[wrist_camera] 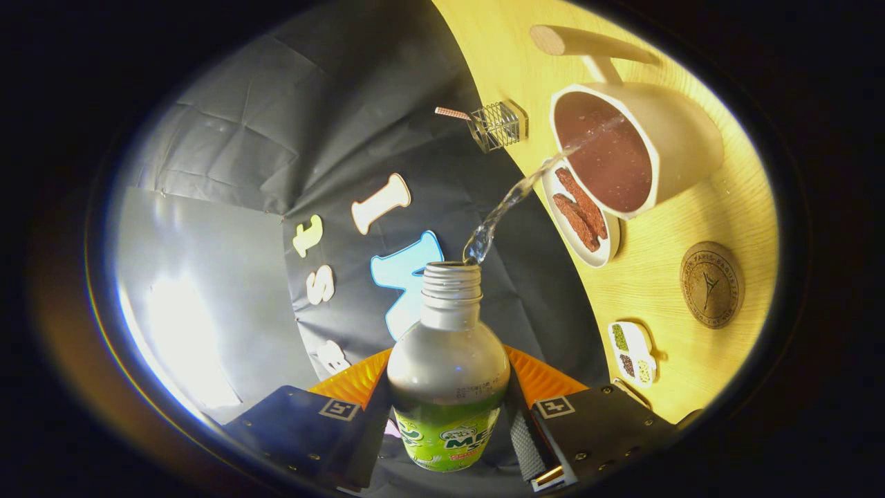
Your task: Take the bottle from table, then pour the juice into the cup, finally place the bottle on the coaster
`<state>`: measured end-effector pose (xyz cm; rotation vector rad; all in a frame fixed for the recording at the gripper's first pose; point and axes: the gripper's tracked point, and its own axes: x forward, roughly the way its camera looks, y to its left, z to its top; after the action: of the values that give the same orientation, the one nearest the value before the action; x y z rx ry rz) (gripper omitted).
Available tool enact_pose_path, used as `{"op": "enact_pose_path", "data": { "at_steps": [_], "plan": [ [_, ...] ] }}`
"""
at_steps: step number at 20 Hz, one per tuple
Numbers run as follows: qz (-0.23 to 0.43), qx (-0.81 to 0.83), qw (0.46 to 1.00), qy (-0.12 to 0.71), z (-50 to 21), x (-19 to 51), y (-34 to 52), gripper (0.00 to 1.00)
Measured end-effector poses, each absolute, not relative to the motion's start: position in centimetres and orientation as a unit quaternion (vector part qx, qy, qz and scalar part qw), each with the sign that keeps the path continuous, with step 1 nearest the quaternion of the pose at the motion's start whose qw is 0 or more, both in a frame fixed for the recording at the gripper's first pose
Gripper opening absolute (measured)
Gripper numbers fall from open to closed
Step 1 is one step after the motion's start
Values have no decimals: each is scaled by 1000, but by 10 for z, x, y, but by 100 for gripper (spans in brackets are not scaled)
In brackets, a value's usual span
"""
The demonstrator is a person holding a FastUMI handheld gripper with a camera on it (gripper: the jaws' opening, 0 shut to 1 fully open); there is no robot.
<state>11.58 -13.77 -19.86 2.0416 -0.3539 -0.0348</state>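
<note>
My gripper (pixel 448 422) is shut on a plastic bottle (pixel 448 366) with a green label and no cap, held between both fingers and tipped over, so the wooden table (pixel 691 228) stands rotated in view. A clear stream of liquid (pixel 515 200) runs from the bottle's open neck into a cream cup (pixel 657 149) with a brownish inside and a long wooden handle. The cup lies beyond the bottle mouth. A round brown coaster (pixel 711 284) rests on the table past the cup, off to the side of my fingers.
A small white dish (pixel 579 214) with two brown bars sits beside the cup. A little wire basket (pixel 498 126) stands near the table's edge. A small white tray (pixel 632 353) with dark and green bits lies by the coaster.
</note>
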Motion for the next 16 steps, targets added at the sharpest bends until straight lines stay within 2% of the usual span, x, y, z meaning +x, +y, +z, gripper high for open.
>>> {"op": "enact_pose_path", "data": {
  "at_steps": [16],
  "plan": [
    [-24,870,464,-165,-192,122,-148,77]
  ]
}}
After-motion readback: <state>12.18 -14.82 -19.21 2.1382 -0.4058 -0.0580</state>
